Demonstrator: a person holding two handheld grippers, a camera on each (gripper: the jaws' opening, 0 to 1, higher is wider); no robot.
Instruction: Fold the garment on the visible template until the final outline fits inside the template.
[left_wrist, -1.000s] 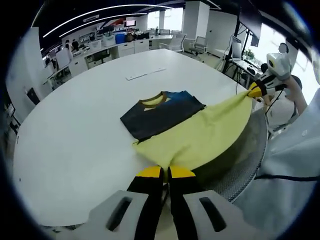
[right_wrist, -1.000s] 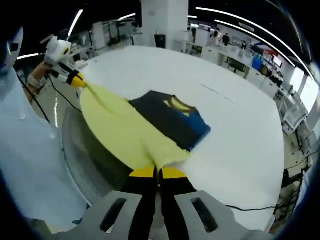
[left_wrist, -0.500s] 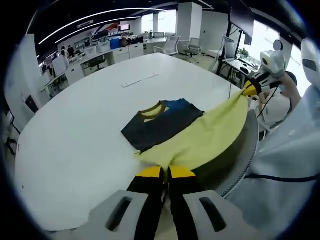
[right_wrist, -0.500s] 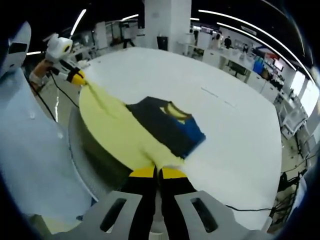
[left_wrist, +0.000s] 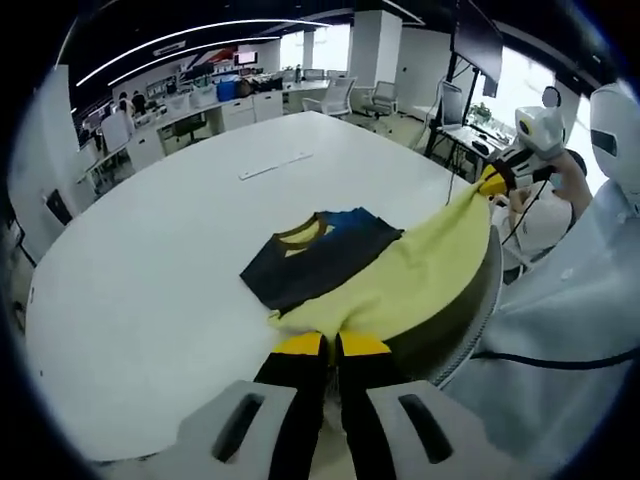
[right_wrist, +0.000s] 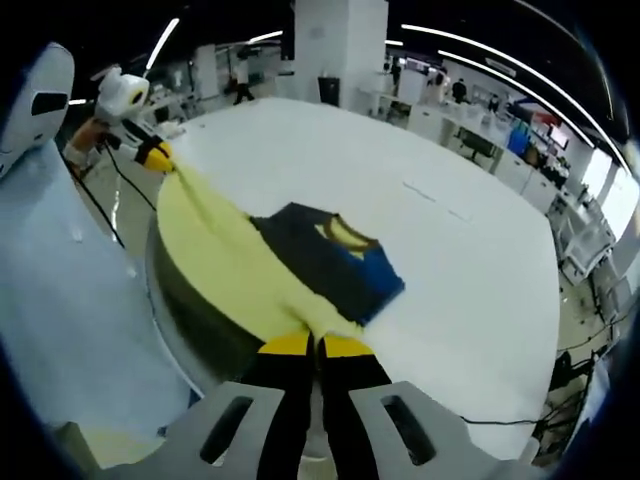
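Together, 2 grippers (left_wrist: 332, 345) (right_wrist: 315, 345) clamp 1 garment (left_wrist: 345, 265).

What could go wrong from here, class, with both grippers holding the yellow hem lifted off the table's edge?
1. The garment hangs stretched between the left gripper and the right gripper; if either shut pair of jaws slips, the hem may drop past the table edge.
2. Further pulling could drag the dark upper part out of place.
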